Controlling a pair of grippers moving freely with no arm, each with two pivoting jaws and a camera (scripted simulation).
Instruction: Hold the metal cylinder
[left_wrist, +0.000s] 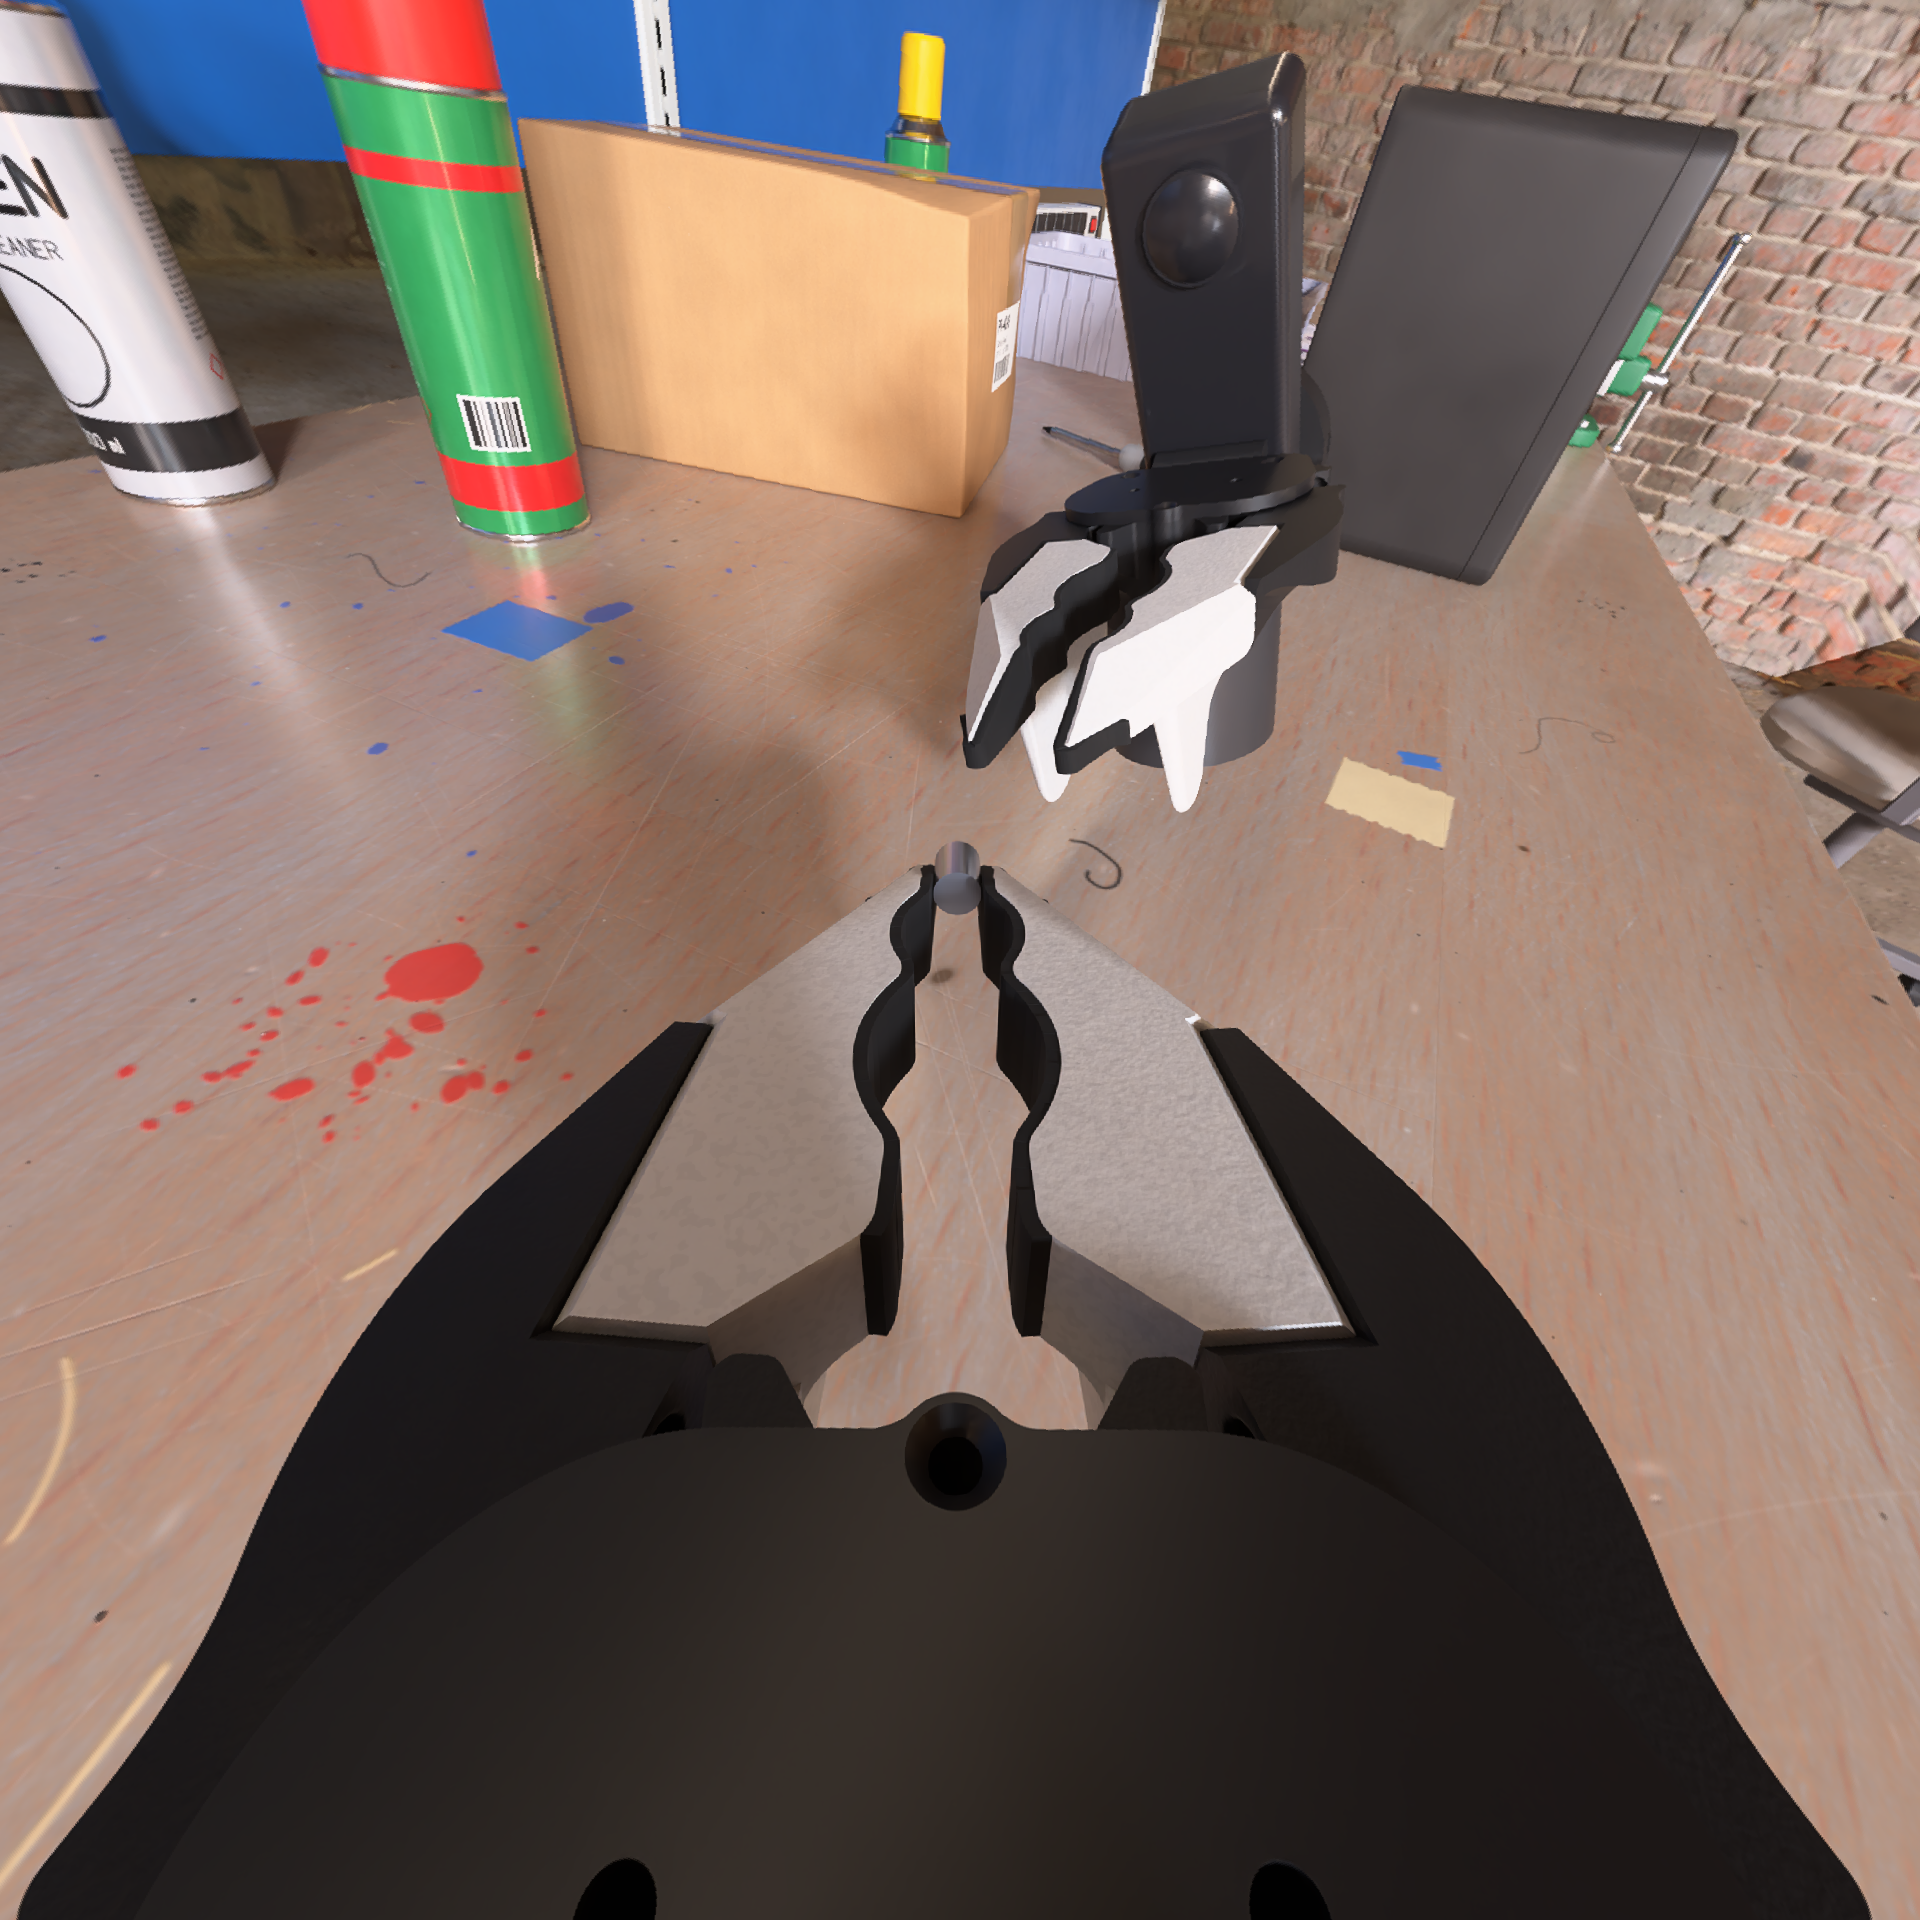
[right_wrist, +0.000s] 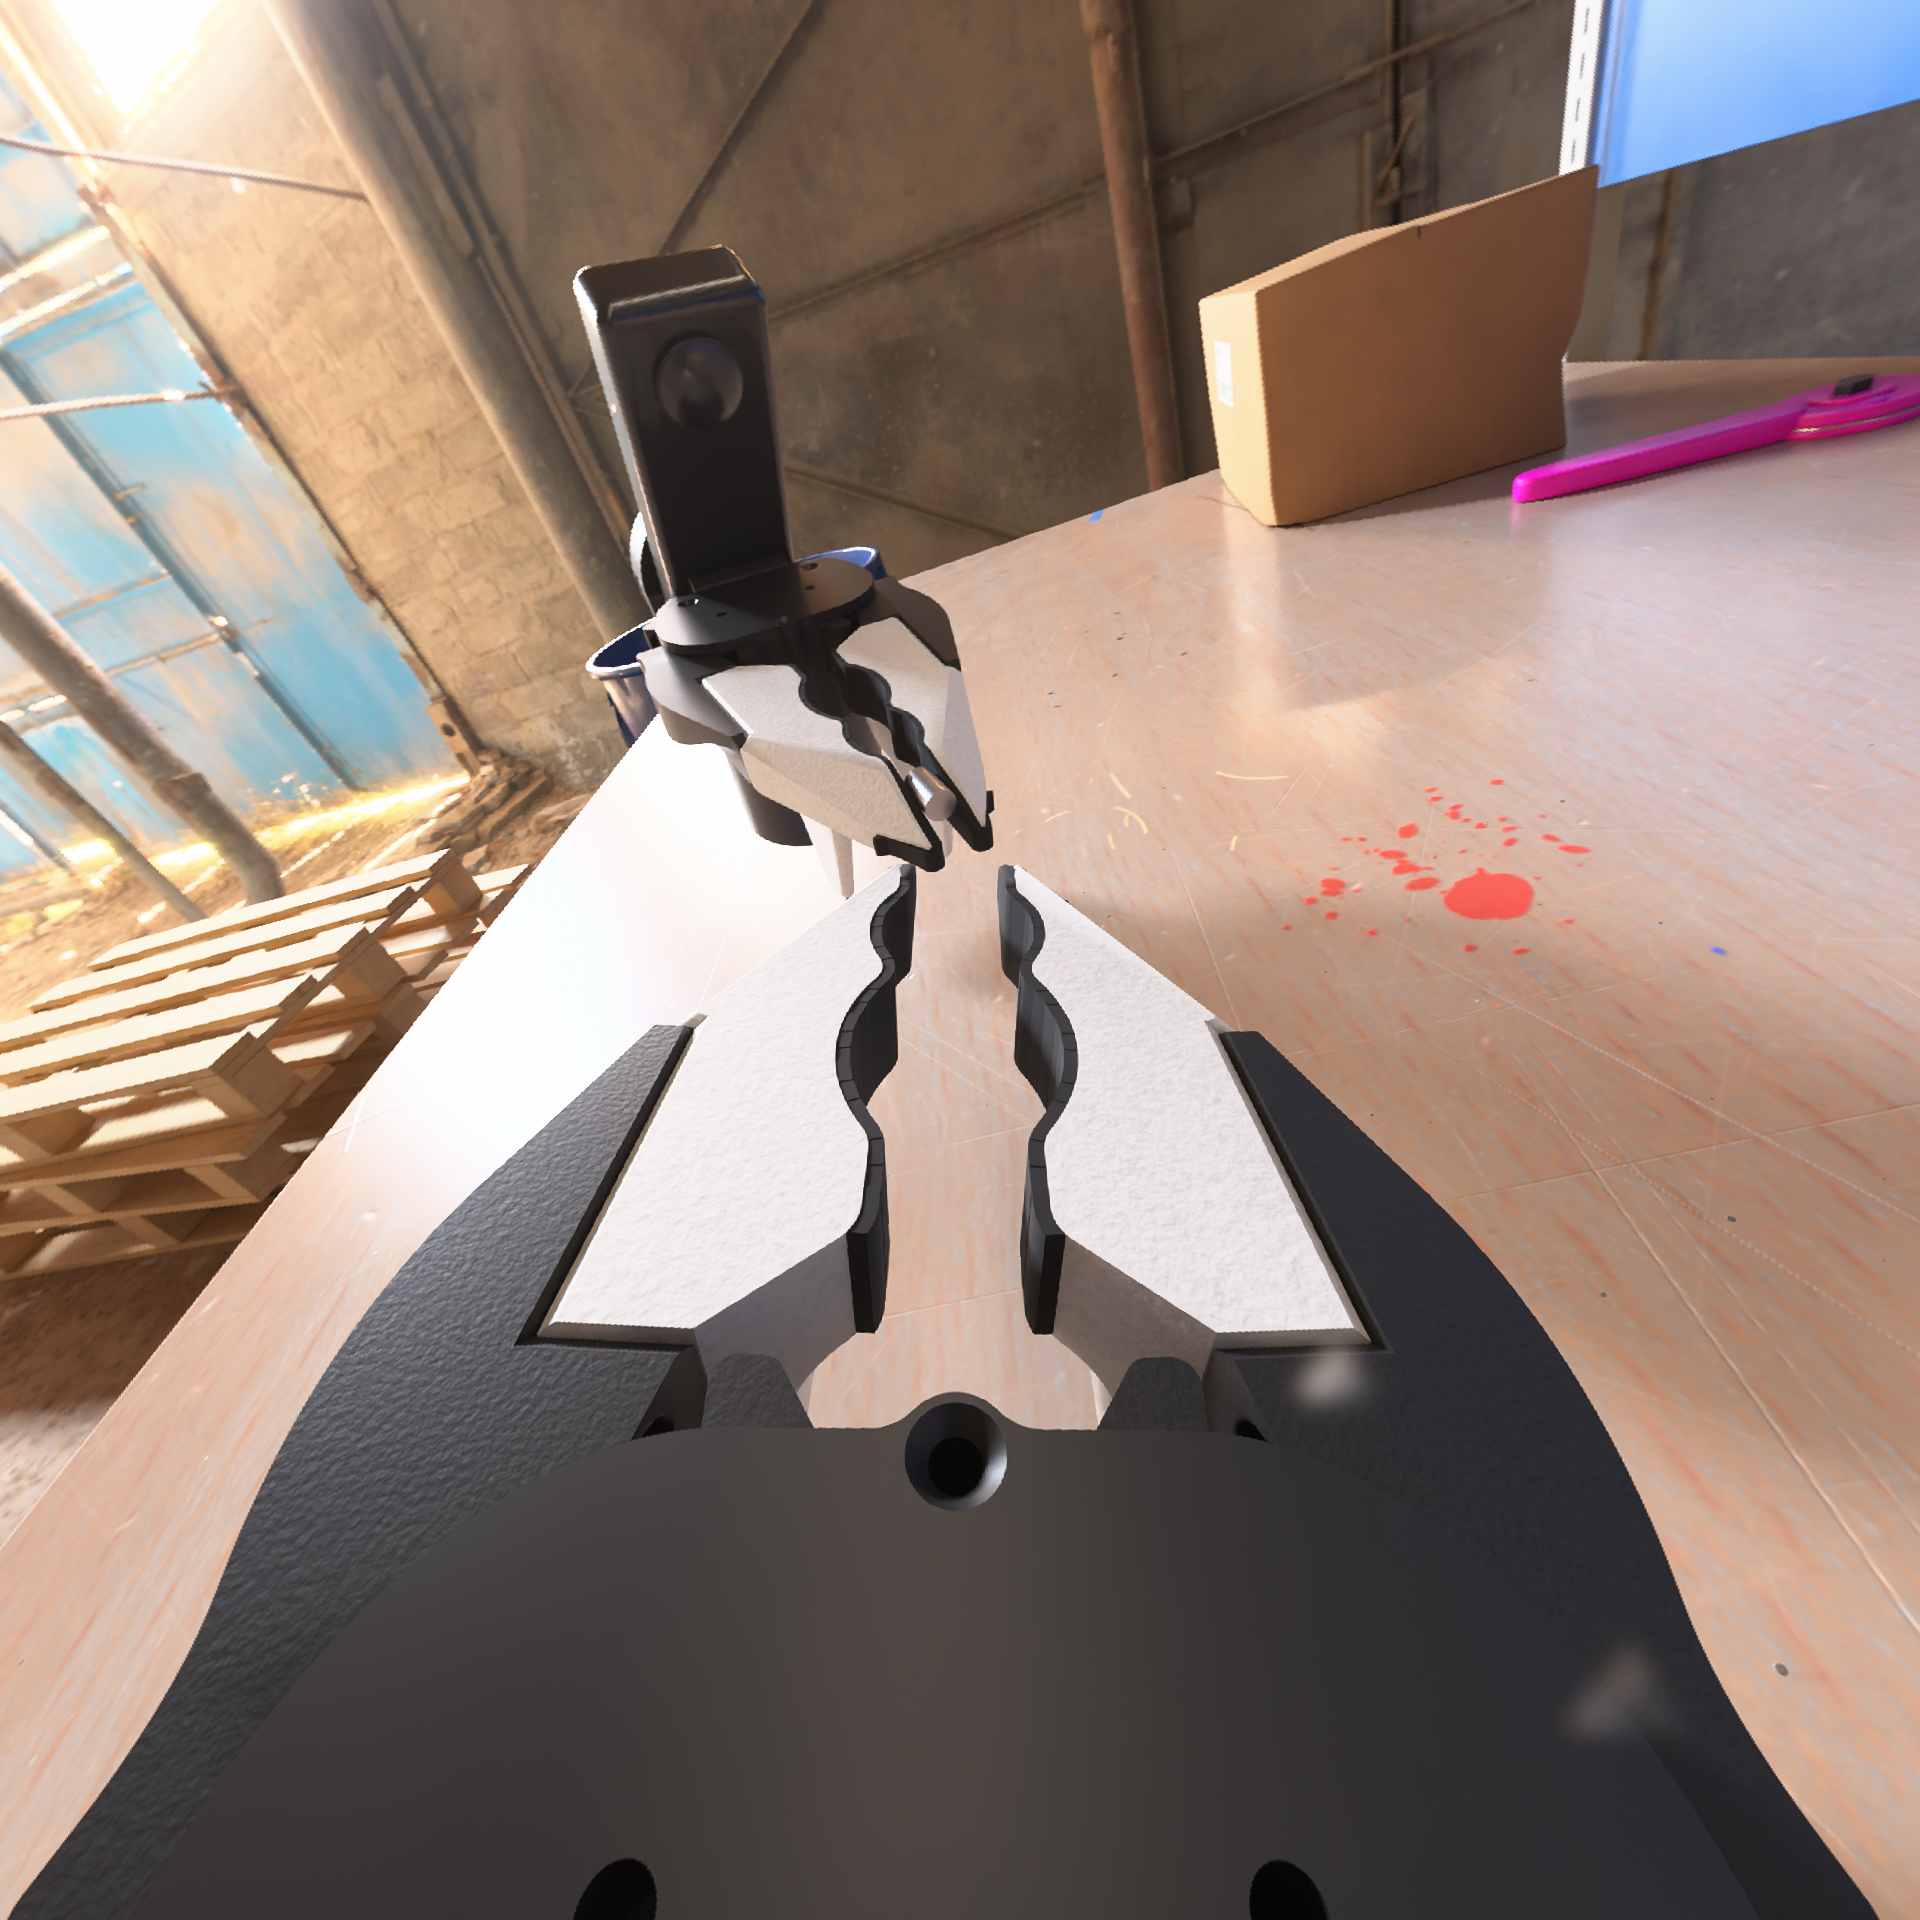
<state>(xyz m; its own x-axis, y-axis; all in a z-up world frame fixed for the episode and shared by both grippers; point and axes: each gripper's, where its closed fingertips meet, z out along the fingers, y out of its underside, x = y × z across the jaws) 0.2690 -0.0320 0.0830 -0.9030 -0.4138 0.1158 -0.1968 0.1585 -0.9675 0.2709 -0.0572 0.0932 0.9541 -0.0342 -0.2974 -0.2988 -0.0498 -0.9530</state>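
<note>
A small metal cylinder (left_wrist: 956, 889) is pinched between the fingertips of my left gripper (left_wrist: 956, 883), held a little above the wooden table (left_wrist: 623, 790). It stands roughly crosswise to the fingers, with one end sticking up past them. My right gripper (left_wrist: 1039, 750) hovers just beyond it, pointing down toward the cylinder without touching it. In the right wrist view my right gripper (right_wrist: 956, 883) is open with a narrow gap and empty. Just ahead of it is my left gripper (right_wrist: 940, 826), with the cylinder (right_wrist: 928, 795) in its tips.
A green-and-red spray can (left_wrist: 468, 312), a white can (left_wrist: 114, 312) and a cardboard box (left_wrist: 769, 312) stand at the back. A dark panel (left_wrist: 1496, 332) leans at the right. A pink tool (right_wrist: 1704, 436) lies far right. The table edge (right_wrist: 436, 987) drops to pallets (right_wrist: 208, 1039).
</note>
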